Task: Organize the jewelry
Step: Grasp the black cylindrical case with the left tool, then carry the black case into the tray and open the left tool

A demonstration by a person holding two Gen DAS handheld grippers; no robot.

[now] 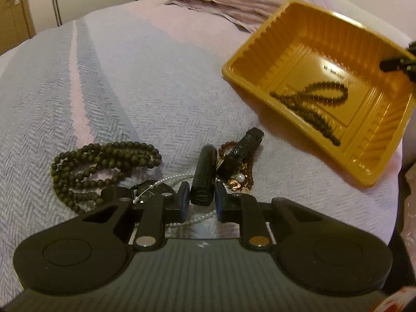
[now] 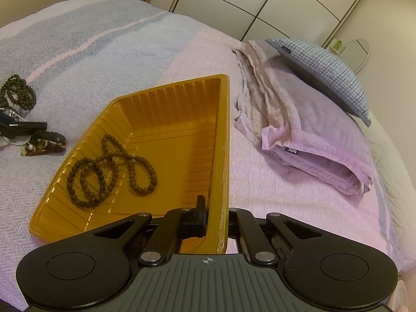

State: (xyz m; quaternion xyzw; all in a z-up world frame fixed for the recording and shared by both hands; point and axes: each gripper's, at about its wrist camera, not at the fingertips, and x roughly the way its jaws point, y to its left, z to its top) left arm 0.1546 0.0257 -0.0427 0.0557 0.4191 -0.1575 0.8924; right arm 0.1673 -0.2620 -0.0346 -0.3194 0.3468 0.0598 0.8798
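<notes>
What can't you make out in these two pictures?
- Left wrist view: whether the left hand-held gripper grips the jewelry pile; its fingers hide it.
- The tray floor print: too small.
- Right wrist view: the right hand-held gripper outer finger, behind the tray wall.

Tray [image 2: 223,140]: amber-yellow, ribbed walls. Bead string in tray [image 2: 111,171]: dark brown. Bead strand on bed [image 1: 104,166]: dark olive-brown. Pearl strand [image 1: 179,178]: white. Bedspread [image 1: 156,83]: lilac-grey herringbone with pink and blue-grey stripes. Folded blanket [image 2: 306,135]: mauve. Cushion [image 2: 327,65]: blue-grey check.
</notes>
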